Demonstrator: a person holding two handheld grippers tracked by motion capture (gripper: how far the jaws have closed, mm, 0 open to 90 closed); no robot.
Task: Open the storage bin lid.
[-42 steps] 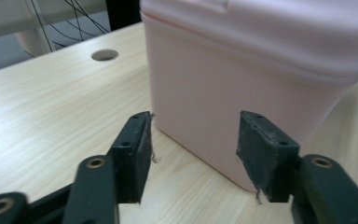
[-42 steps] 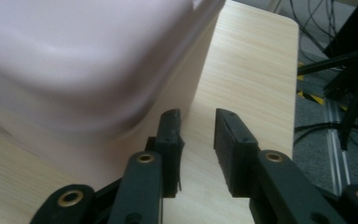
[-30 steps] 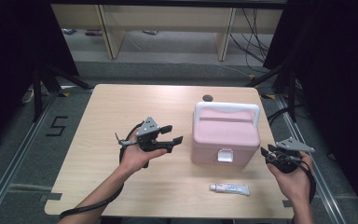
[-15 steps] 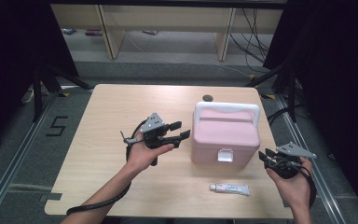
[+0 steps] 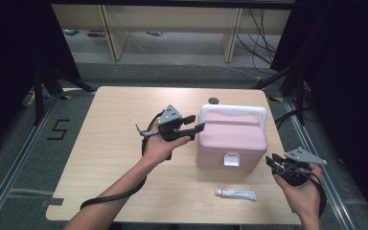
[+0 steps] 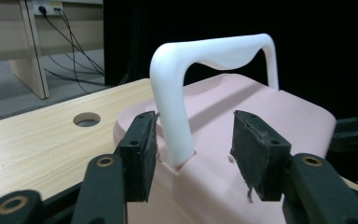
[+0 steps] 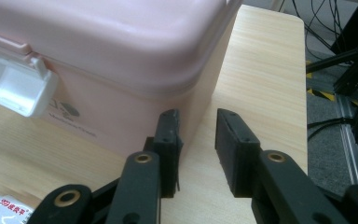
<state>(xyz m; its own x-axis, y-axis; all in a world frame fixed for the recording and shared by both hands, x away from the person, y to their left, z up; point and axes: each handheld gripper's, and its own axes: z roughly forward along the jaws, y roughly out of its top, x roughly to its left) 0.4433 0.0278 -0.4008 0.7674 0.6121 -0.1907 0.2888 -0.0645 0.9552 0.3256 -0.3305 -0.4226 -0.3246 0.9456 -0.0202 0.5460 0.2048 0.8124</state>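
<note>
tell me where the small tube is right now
In the high view the tube lies flat on the table near its front edge, just in front of the pink box.

Left gripper [image 5: 191, 127]: black body, grey three-cornered plate on top, black cable trailing along bare forearm. Right gripper [image 5: 274, 162]: same black build, grey plate, black cable looping by wrist. Jaws black, flat rubbery pads, frayed edges, brass-ringed screw holes at pivots.
</note>
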